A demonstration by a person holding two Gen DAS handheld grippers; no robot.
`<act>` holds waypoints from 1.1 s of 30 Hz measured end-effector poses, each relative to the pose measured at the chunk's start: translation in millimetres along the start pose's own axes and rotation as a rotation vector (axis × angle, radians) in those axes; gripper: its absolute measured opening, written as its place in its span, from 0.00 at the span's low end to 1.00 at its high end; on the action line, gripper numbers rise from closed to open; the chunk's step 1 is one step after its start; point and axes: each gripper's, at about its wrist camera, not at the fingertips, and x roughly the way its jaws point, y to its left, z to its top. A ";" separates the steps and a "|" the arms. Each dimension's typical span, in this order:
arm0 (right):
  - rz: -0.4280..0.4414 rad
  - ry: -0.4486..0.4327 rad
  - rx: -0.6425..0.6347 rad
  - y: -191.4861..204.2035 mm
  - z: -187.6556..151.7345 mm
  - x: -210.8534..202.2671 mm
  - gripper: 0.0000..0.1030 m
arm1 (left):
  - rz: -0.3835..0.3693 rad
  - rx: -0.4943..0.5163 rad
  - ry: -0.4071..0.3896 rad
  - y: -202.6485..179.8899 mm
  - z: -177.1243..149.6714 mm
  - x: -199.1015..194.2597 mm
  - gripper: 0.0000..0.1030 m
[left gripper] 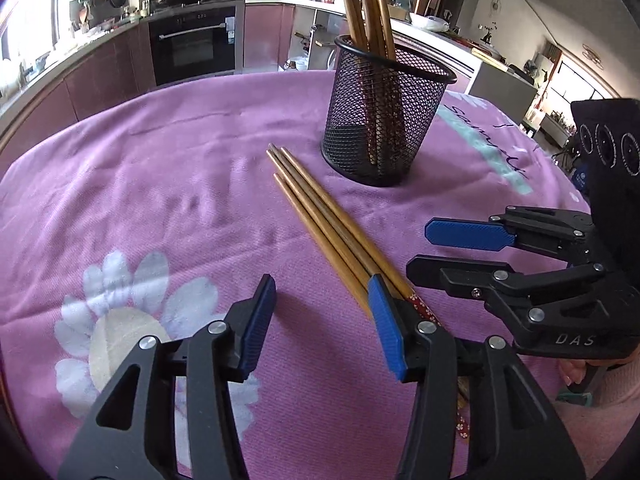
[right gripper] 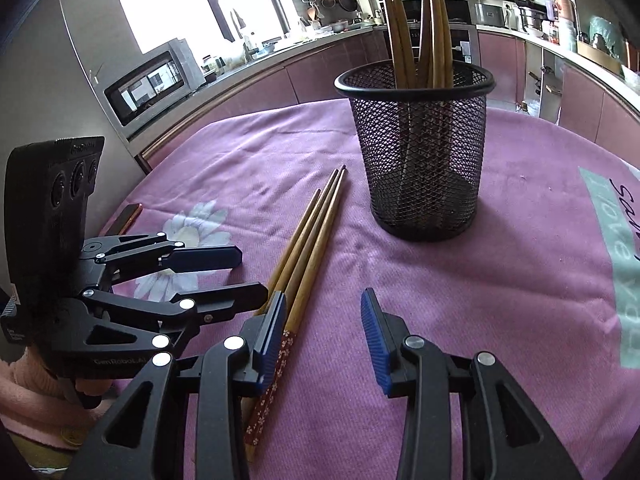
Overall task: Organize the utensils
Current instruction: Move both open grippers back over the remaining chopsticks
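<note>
Left hand-held gripper [left gripper: 322, 314]: yr jaws stand wide apart, nothing btwn them. Its right finger sits just over the patterned ends of the loose chopsticks; contact can't be told.
Right hand-held gripper [right gripper: 323, 326]: also wide open, holding nothing. Its left finger is right beside the chopsticks' handle ends.
Grippers rel.: you have them side by side, close, both low over the cloth, fingers aimed toward the holder.
Loose chopsticks [left gripper: 320, 220]: 3 wooden ones lying flat on the cloth, bunched parallel, thin tips toward the holder, red flower-print ends toward you.
Holder [left gripper: 384, 120]: black mesh cup, upright, just beyond the chopstick tips, not touching them.
Holder contents [right gripper: 420, 20]: several wooden chopsticks standing in it, leaning on the rim.
Worktop [left gripper: 160, 184]: covered w/ purple cloth, white daisy print near yr left gripper.
</note>
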 end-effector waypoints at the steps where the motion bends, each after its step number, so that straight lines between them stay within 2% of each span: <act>1: 0.000 -0.001 0.001 -0.2 0.1 -0.2 0.36 | 0.002 0.002 0.000 -0.6 -0.2 0.4 0.47; 8: -0.006 0.001 -0.006 0.0 0.1 0.7 0.36 | 0.022 0.026 0.001 -2.4 0.2 2.1 0.44; 10: -0.007 0.001 -0.007 -0.7 0.7 0.9 0.36 | 0.037 0.040 0.015 -2.0 0.3 3.5 0.37; 13: -0.008 0.001 -0.011 -0.1 1.7 1.6 0.36 | 0.046 0.058 0.016 -0.6 -1.1 3.2 0.33; 19: -0.021 0.003 -0.041 5.4 7.3 7.3 0.36 | 0.028 0.033 0.016 7.0 0.4 2.9 0.26; 25: -0.045 0.021 -0.051 7.1 12.4 16.2 0.30 | 0.018 0.014 0.011 12.7 -0.2 3.0 0.21; 33: -0.065 0.033 -0.069 11.1 12.9 21.0 0.30 | 0.009 0.002 0.007 15.5 0.5 4.3 0.19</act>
